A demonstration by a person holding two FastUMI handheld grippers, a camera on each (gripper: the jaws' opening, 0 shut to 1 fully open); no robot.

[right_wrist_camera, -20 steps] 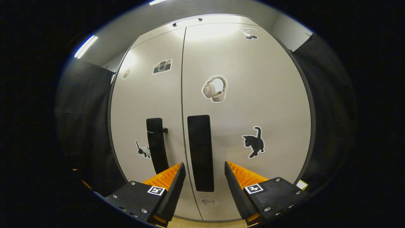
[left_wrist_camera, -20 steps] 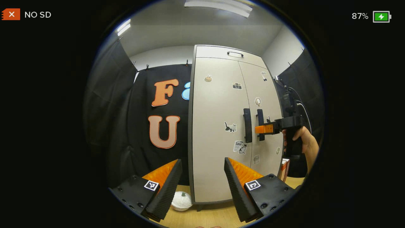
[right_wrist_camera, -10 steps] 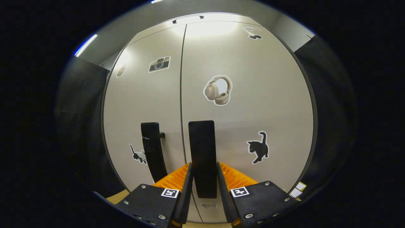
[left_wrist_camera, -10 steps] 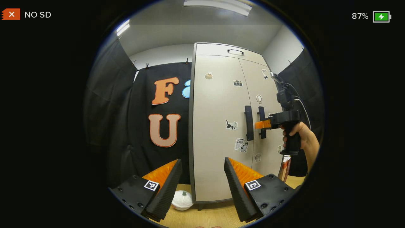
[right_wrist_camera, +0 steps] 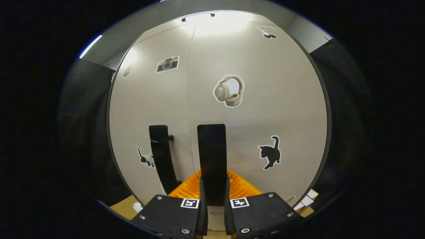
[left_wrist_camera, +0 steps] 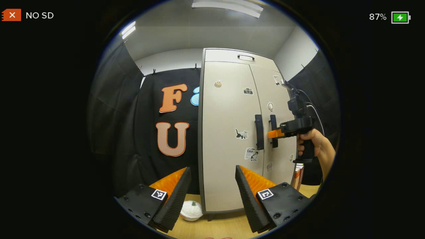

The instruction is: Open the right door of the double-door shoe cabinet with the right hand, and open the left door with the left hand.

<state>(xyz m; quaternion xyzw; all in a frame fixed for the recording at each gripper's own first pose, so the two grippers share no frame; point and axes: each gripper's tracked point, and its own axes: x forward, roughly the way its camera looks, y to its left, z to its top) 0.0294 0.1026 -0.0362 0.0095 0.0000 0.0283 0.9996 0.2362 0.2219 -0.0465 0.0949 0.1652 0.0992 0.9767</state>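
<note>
Two closed doors, right gripper (right_wrist_camera: 212, 196) jaws clamped on right door handle (right_wrist_camera: 212, 156), left gripper (left_wrist_camera: 212, 189) jaws spread apart

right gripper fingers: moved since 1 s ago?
Yes. The right gripper has closed its fingers inward onto the right door handle, which stays beside the left door handle; both doors look shut.

The left gripper view stands well back, facing the cabinet (left_wrist_camera: 232, 132) obliquely at frame centre. The right gripper view looks straight on, pressed close to the doors. Both share the handles (right_wrist_camera: 212, 159) and stickers.
</note>
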